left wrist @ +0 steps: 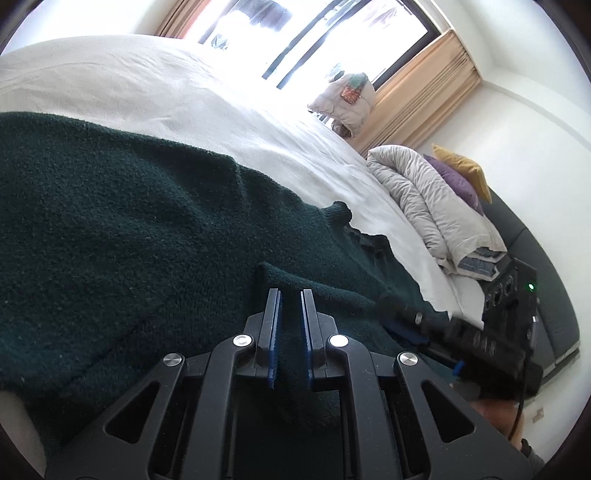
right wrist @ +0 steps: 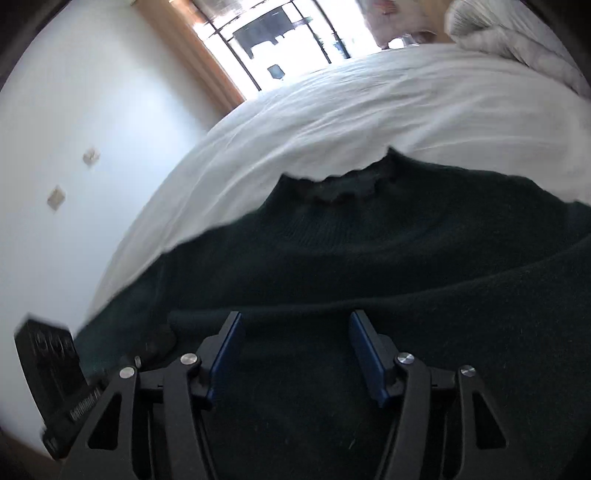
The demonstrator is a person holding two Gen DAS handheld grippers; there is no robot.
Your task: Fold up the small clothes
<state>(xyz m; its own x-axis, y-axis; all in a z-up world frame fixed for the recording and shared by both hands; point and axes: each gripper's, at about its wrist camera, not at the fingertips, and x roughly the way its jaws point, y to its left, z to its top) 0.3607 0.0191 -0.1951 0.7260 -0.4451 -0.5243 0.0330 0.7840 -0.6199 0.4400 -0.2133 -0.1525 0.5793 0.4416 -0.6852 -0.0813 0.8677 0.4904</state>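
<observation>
Left gripper (left wrist: 290, 295) pinched on sweater (left wrist: 110, 221) fold; right gripper (right wrist: 295, 317) wide, nothing clamped. Collar edge (right wrist: 343, 184) meets bare bedsheet (right wrist: 332, 110) beyond.

**Bright bedroom, white bed, big window**

Wide bed (left wrist: 155, 85) under a wrinkled white sheet, filling most of the room. Beyond its far edge, a tall dark-framed window (left wrist: 317, 33), glaring with daylight, flanked by tan curtains (left wrist: 424, 88). Far right: folded grey duvet (left wrist: 417, 192), then purple pillow (left wrist: 458, 181) and yellow pillow (left wrist: 465, 166) against a plain white wall (left wrist: 535, 129). Dark headboard (left wrist: 517, 229) alongside.
</observation>
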